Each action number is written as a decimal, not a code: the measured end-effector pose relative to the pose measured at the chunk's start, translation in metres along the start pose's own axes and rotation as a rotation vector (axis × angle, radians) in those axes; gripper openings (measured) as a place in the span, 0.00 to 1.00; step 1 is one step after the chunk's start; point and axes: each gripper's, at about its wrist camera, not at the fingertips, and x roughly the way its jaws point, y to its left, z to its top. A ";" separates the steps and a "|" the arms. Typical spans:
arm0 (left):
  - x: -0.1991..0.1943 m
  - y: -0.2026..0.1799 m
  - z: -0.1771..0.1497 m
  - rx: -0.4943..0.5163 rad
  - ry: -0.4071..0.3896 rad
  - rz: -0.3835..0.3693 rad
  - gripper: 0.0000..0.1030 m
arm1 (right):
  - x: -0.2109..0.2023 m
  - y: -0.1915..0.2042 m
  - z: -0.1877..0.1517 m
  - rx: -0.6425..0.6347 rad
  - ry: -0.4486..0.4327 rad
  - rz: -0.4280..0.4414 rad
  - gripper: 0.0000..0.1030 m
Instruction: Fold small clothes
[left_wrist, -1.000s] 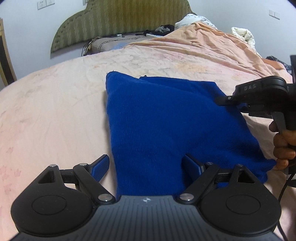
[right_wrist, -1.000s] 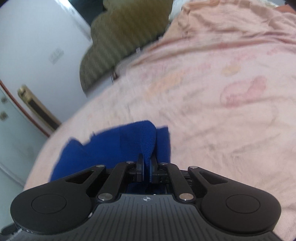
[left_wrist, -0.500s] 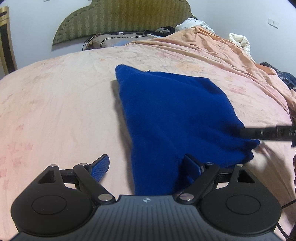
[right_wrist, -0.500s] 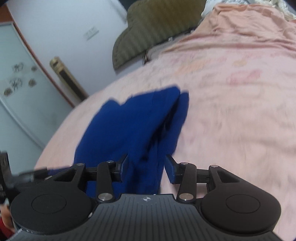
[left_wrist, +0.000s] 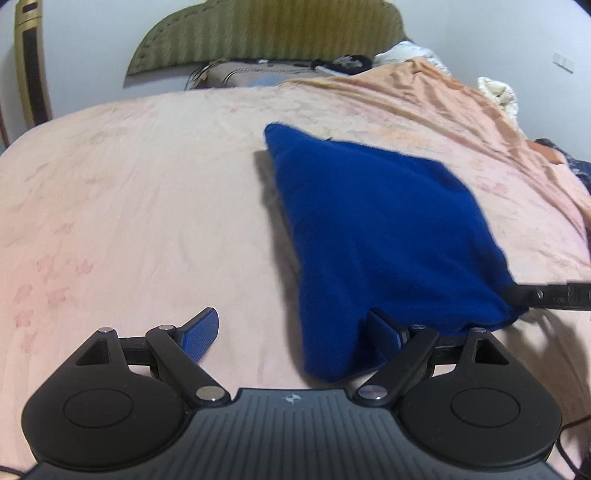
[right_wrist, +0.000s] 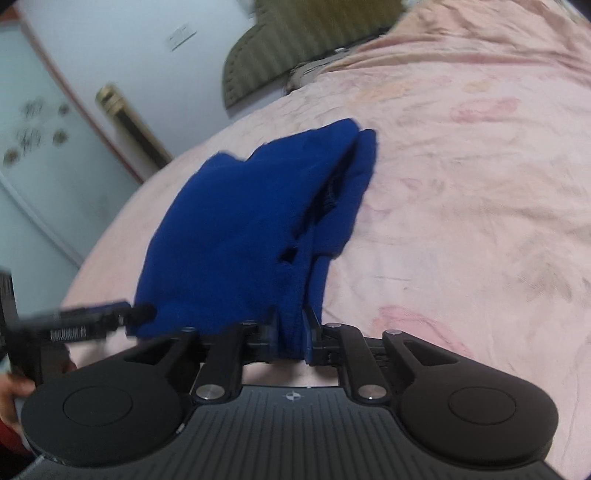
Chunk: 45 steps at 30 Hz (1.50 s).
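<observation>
A blue knit garment (left_wrist: 373, 229) lies folded on the pink bedspread (left_wrist: 147, 206). My left gripper (left_wrist: 295, 338) is open; its near corner of the garment drapes between the fingers and over the right finger (left_wrist: 384, 332). In the right wrist view the garment (right_wrist: 243, 229) runs away from me in layered folds. My right gripper (right_wrist: 290, 330) is shut on the garment's near edge. The right gripper's fingers show in the left wrist view (left_wrist: 532, 295) at the garment's right corner. The left gripper shows in the right wrist view (right_wrist: 92, 315) at the left.
A green padded headboard (left_wrist: 266, 33) stands at the far end of the bed. A rumpled orange blanket (left_wrist: 461, 107) covers the far right. A gold-framed stand (left_wrist: 31, 62) stands by the wall on the left. Pillows and clutter (left_wrist: 343, 62) lie by the headboard.
My right gripper opened half a second ago and has shut again on the garment's near edge. The garment has shifted right in the left wrist view, and the left gripper stays open.
</observation>
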 end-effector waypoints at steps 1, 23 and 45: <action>0.000 0.000 0.003 -0.004 -0.003 -0.017 0.85 | -0.001 -0.002 0.003 0.012 -0.018 0.001 0.40; 0.155 0.055 0.120 -0.503 0.074 -0.439 0.62 | 0.124 -0.052 0.114 0.143 -0.080 0.060 0.22; 0.058 -0.019 0.081 0.063 -0.140 -0.011 0.66 | 0.049 0.002 0.083 -0.175 -0.183 -0.184 0.37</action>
